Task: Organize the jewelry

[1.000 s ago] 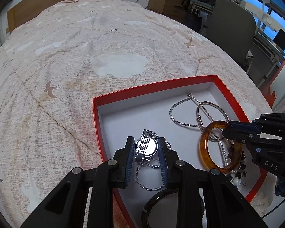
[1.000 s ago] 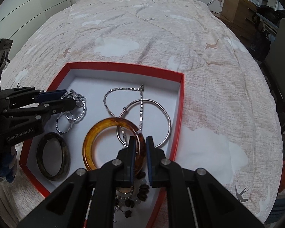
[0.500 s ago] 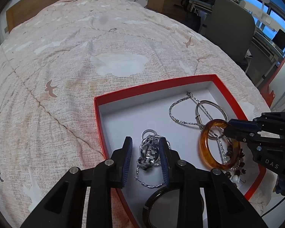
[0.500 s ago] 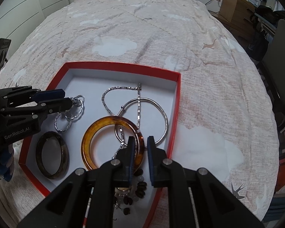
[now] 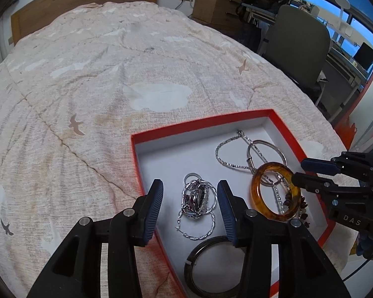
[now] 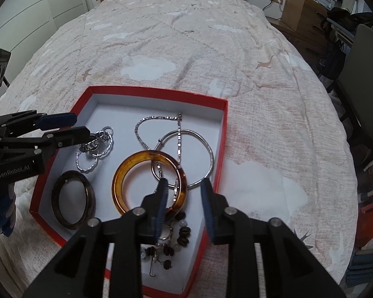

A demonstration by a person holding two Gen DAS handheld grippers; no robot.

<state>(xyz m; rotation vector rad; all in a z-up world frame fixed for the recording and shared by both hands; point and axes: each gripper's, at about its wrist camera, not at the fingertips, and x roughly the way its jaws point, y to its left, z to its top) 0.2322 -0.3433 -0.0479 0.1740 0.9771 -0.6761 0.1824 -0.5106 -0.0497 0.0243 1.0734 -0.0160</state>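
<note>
The left gripper (image 5: 190, 208) has just been opening its jaws – now apart and empty – over the silver watch-and-hoops tangle (image 5: 196, 202) lying in the red box (image 5: 201, 126), while the right gripper (image 6: 184, 198), jaws likewise parted, straddles the amber bangle (image 6: 149, 181)'s near rim.

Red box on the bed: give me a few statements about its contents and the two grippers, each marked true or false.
1. The amber bangle lies inside the red box. True.
2. The left gripper is clamped on the silver watch and hoops. False: its jaws have just been opening and the pile lies loose between them.
3. The dark bangle lies on the bedspread. False: it is in the box.
4. The right gripper has open jaws. True, they have just been opening.
5. A silver chain lies across the thin silver bangle. True.
</note>
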